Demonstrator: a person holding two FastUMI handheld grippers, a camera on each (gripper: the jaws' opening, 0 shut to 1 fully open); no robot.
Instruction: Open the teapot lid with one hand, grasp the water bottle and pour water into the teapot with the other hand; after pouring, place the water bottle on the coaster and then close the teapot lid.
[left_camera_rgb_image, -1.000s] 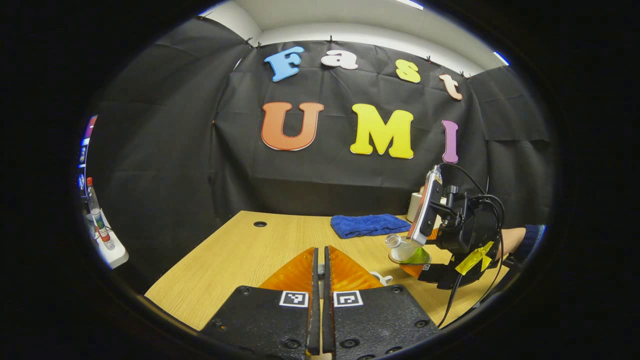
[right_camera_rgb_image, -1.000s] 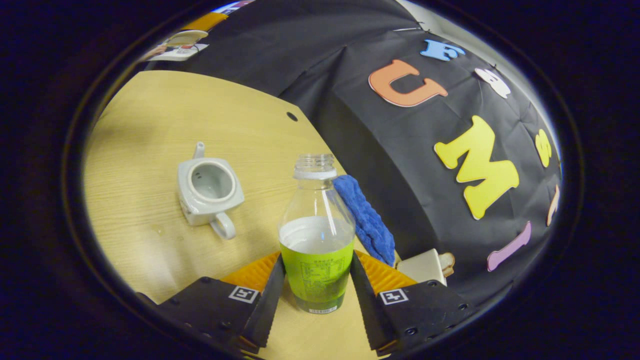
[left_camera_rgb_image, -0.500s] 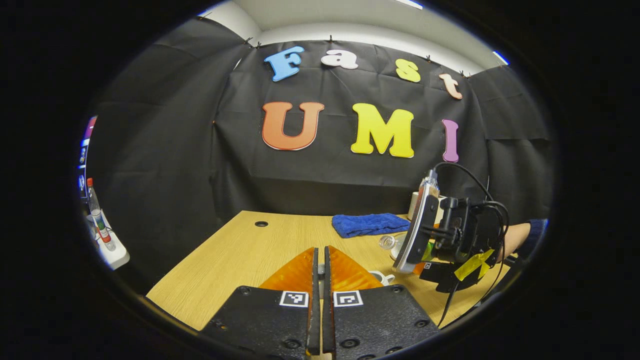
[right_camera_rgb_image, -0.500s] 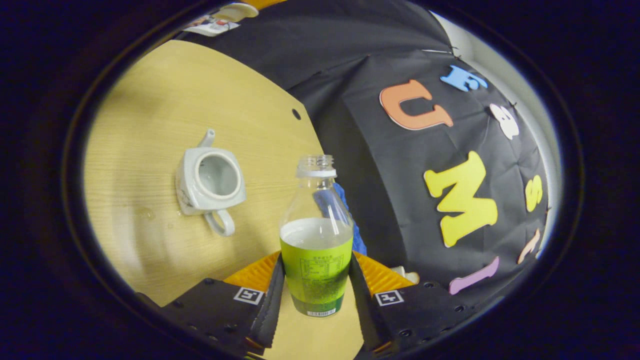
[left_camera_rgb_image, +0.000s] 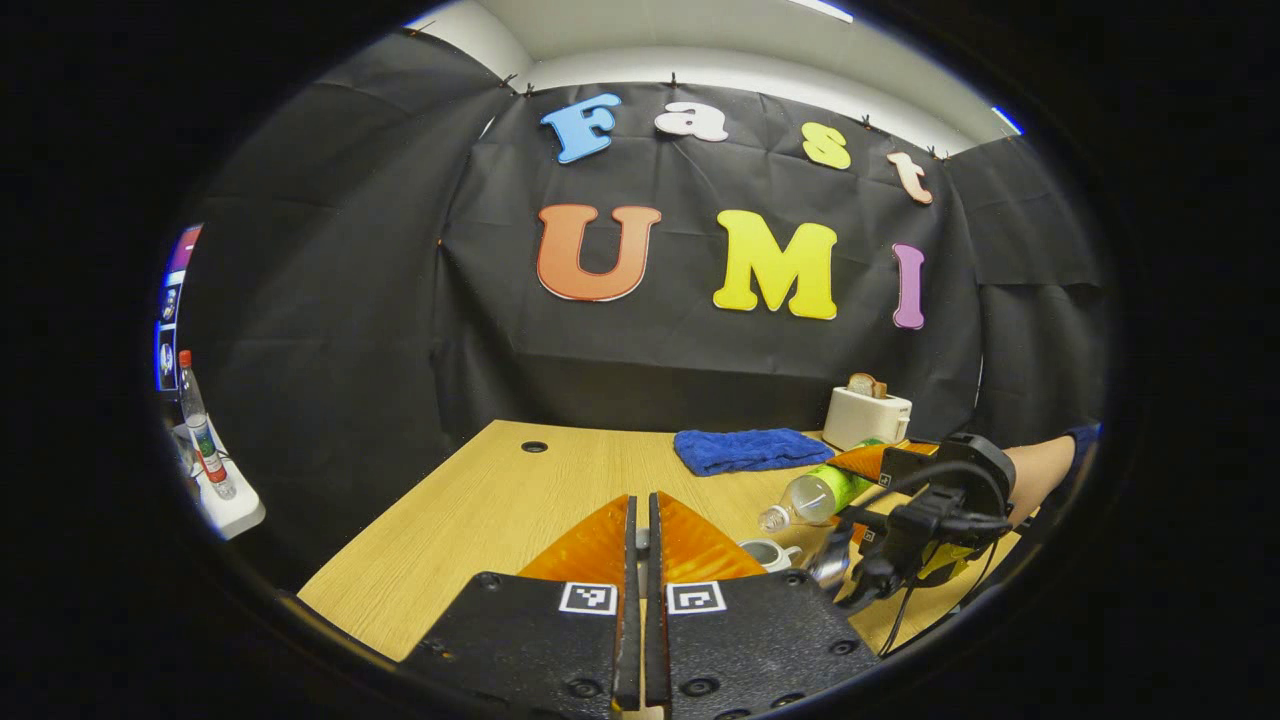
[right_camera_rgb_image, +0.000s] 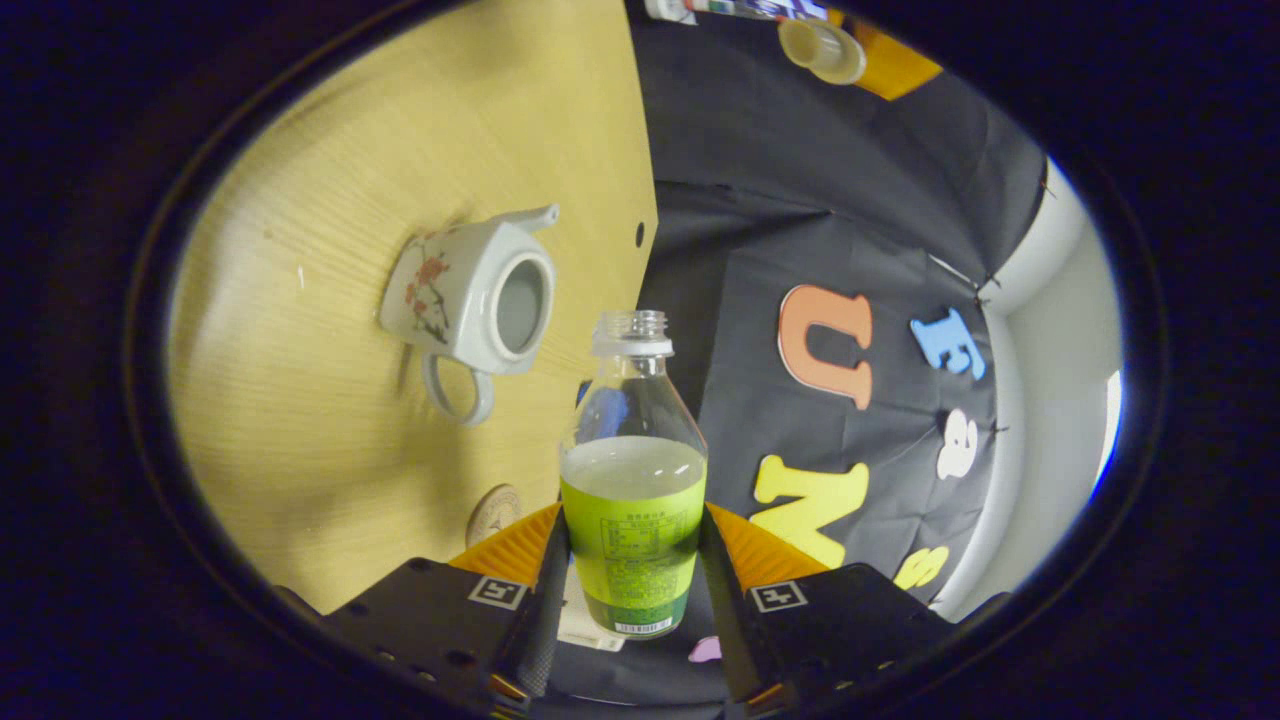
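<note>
- I have the right gripper clamped on the water bottle: one finger presses each side of the green label band, low on the body.
- The bottle runs straight out along the fingers. Its open, capless neck points away from the camera. Water fills the body up to the top edge of the label.
- In the left gripper view, I see the same bottle tipped close to horizontal. Its mouth points down toward the teapot, part of which shows past my left fingers.
- In the right gripper view, the teapot sits on the wooden table, ahead of the fingers and left of the bottle neck. Its lid is off, the opening is exposed, the spout points away from the gripper, and the loop handle points back toward it.
- The bottle mouth is beside the teapot opening, not above it. I see no water leaving the neck.
- A round coaster lies on the table just ahead of the left-side finger, beside the base of the bottle.
- I see the left gripper with its fingers drawn together and only a thin slit between them. I cannot tell whether they pinch the lid.
- A blue cloth and a toaster sit ahead and to the right of the left gripper.
</note>
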